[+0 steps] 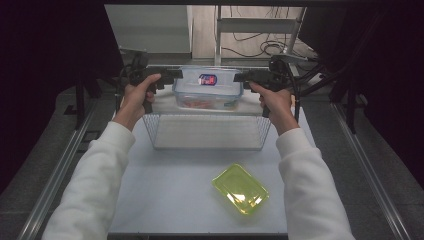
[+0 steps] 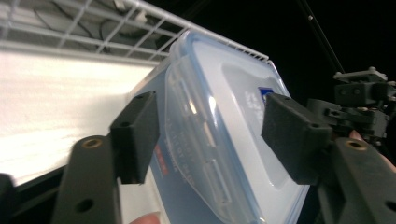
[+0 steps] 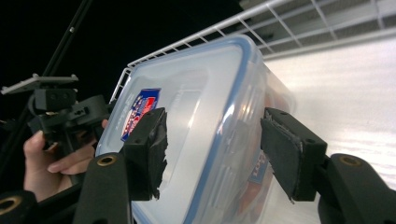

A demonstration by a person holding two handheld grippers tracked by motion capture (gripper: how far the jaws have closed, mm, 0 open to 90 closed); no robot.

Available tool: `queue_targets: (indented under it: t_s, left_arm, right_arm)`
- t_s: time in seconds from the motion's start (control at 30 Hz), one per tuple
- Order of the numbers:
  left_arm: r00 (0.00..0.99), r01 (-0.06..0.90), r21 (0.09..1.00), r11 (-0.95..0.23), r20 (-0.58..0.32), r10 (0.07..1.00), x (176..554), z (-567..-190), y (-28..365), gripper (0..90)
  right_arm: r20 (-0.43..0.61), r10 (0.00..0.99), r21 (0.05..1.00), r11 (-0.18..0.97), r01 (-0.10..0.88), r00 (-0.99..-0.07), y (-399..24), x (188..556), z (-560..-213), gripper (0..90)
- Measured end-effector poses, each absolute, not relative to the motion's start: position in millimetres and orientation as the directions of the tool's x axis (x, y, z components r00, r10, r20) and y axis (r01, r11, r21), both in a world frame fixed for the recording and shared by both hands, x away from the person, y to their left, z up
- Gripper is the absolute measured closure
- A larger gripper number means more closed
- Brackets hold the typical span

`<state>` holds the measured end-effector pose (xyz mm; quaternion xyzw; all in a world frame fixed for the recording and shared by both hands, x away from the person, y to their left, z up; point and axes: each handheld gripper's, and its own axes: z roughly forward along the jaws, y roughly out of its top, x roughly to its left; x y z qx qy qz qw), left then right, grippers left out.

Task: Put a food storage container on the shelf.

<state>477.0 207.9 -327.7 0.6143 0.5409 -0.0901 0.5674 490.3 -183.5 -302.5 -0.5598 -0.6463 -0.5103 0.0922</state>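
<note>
Fingers of your left gripper (image 2: 210, 140) straddle the container's (image 2: 219, 135) short end with daylight at both pads (image 2: 135, 135): released, nothing clamped.

High view: the lidded plastic container (image 1: 207, 89) sits at the far end of the white wire basket (image 1: 207, 131), left gripper (image 1: 175, 75) and right gripper (image 1: 239, 76) at its two ends. Placement looks done; backing the hands out remains. A loose yellow-green lid (image 1: 240, 188), translucent and rounded-rectangular, lies on the white table (image 1: 165, 190).

Left gripper view: clear ribbed wall, blue-seamed frosted lid, smooth and rigid.

Right gripper view: your right gripper (image 3: 212, 149) likewise stands slack around the rim; its foam pads (image 3: 280, 154) are frayed. Red contents and a blue-red sticker (image 3: 140, 112) show through.
</note>
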Motion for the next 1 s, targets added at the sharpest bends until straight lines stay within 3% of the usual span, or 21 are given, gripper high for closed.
queue_targets:
  t_s: [0.13,0.27,0.37,0.5,0.57,0.67,1.0]
  left_arm:
    - [0.452,0.718,0.669,0.193,-0.659,0.601,464.4,-319.7,207.9,28.9]
    - [0.520,0.655,0.742,0.140,-0.578,0.629,445.5,-310.7,205.8,26.7]
    - [0.553,0.616,0.780,0.110,-0.528,0.645,429.9,-307.8,205.3,25.8]
    - [0.584,0.580,0.811,0.079,-0.481,0.654,409.2,-310.8,207.6,25.2]
    - [0.598,0.572,0.818,0.060,-0.466,0.652,399.3,-314.9,208.1,24.9]
    - [0.619,0.562,0.826,0.043,-0.455,0.640,385.6,-322.9,208.6,24.9]
    - [0.646,0.564,0.826,0.000,-0.441,0.624,363.9,-348.4,205.0,24.9]
  right_arm:
    - [0.618,0.656,0.641,-0.104,0.760,-0.433,-186.8,479.7,-294.5,36.7]
    - [0.548,0.662,0.714,-0.053,0.698,-0.511,-192.5,465.5,-290.8,39.0]
    - [0.498,0.654,0.761,-0.016,0.648,-0.569,-195.5,451.6,-291.7,45.5]
    - [0.378,0.687,0.819,0.064,0.570,-0.620,-196.8,429.8,-294.2,61.1]
    - [0.330,0.703,0.833,0.098,0.545,-0.630,-195.9,419.5,-297.8,69.5]
    - [0.285,0.692,0.836,0.159,0.526,-0.663,-191.8,409.4,-306.9,74.9]
    - [0.189,0.652,0.825,0.300,0.479,-0.734,-160.6,408.9,-332.2,75.1]
